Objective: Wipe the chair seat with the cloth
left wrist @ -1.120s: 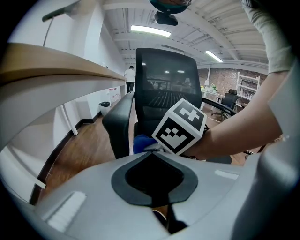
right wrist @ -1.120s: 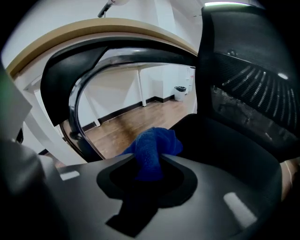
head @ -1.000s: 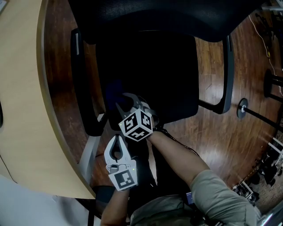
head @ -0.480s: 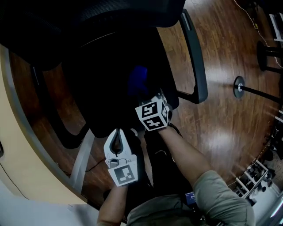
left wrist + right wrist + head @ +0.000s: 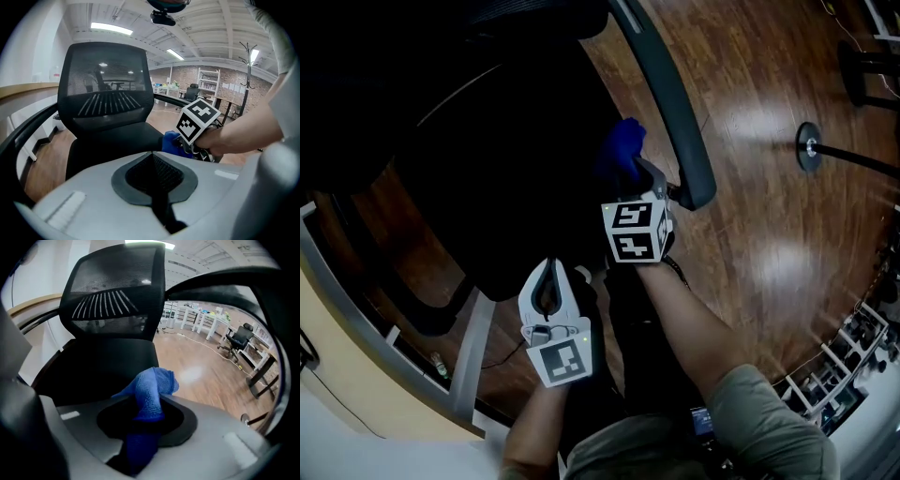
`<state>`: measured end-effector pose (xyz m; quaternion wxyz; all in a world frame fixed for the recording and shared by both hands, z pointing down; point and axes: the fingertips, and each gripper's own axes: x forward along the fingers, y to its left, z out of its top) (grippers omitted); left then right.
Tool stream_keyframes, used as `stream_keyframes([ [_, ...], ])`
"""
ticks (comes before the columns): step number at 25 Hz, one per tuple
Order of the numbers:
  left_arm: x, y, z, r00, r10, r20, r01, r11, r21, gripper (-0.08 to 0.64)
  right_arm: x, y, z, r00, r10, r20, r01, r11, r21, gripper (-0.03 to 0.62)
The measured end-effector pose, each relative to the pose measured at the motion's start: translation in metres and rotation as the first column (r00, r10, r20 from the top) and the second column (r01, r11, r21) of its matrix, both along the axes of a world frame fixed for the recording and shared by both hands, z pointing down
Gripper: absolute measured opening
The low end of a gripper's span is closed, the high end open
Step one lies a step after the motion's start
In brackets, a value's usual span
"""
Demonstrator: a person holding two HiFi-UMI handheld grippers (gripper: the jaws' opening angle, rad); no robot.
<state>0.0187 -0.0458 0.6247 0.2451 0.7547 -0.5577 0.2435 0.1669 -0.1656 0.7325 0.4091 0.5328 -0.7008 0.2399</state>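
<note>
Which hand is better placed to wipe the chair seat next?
Right. The right gripper is shut on the blue cloth, at the chair seat's edge by the armrest. The left gripper is shut on nothing and sits closer to the person.

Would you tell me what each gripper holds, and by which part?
The right gripper is shut on the blue textured cloth, pinched at a bunched fold; the left gripper is shut and empty.

I read this as an open-plan office: black mesh-back swivel chair (image 5: 105, 89) by a curved pale-wood desk (image 5: 28, 88), glossy brown plank floor (image 5: 750, 141), long ceiling strip lights (image 5: 110, 29), white shelving rack (image 5: 207, 82), white desks (image 5: 206, 317) and another black office chair (image 5: 240, 341) further back.
</note>
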Motion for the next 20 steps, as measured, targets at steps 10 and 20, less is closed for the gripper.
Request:
stream_keyframes([
  [10,0.007,0.006,0.011,1.0,-0.01,0.004,0.01,1.0,-0.015,0.005,0.005,0.007,0.008,0.999,-0.034,-0.026,0.034,0.999,-0.011,0.101],
  [20,-0.084,0.039,-0.014,0.98,-0.193,0.054,0.193,0.981,0.007,0.005,-0.142,0.053,-0.044,0.909,-0.401,0.113,0.396,0.916,0.063,0.101],
])
